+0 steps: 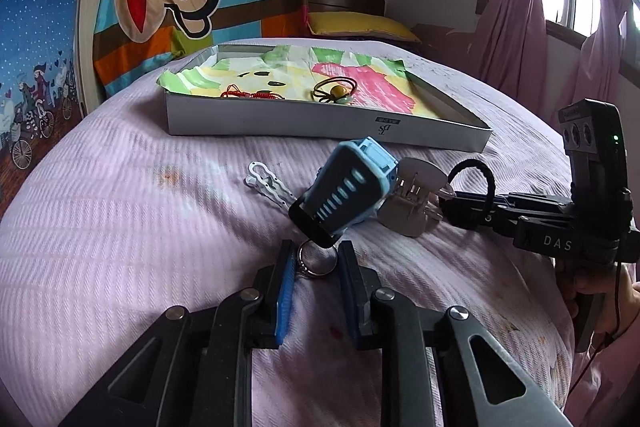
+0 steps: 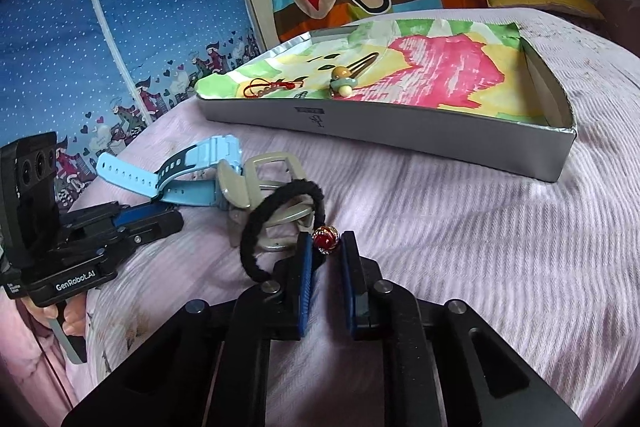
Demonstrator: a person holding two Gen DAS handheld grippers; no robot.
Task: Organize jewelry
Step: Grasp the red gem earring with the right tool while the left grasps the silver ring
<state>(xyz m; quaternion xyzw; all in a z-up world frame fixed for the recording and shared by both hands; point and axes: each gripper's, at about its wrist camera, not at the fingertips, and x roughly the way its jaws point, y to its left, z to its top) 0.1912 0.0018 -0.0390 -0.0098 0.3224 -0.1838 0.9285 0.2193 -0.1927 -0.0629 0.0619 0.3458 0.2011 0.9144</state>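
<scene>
Nearest me, the left gripper (image 1: 316, 265) sits low on the lilac bedspread (image 1: 120, 227) with its jaws partly open around a silver ring (image 1: 316, 261); the blue pad looks to touch one side, the other stands just clear, so I would not call it gripped yet. To do this well, I'd close gently and squarely on the band, since the blue watch (image 1: 346, 193) has its black strap end lying over the ring's far edge and could drag along. The right gripper (image 2: 326, 247) is likewise partly open, with a red jewelled bead (image 2: 326, 241) between its tips and a black hair tie (image 2: 280, 227) looped over its left finger; whether the bead is actually pinched I cannot tell. A grey claw clip (image 2: 256, 187) and a white hair clip (image 1: 268, 183) lie just beyond. Farther back is the shallow grey box (image 1: 280, 123), lined with bright painted paper, already holding a red cord bracelet (image 1: 248, 93) and a brown beaded hair tie (image 1: 336, 91), with plenty of room to set the pieces well apart.
</scene>
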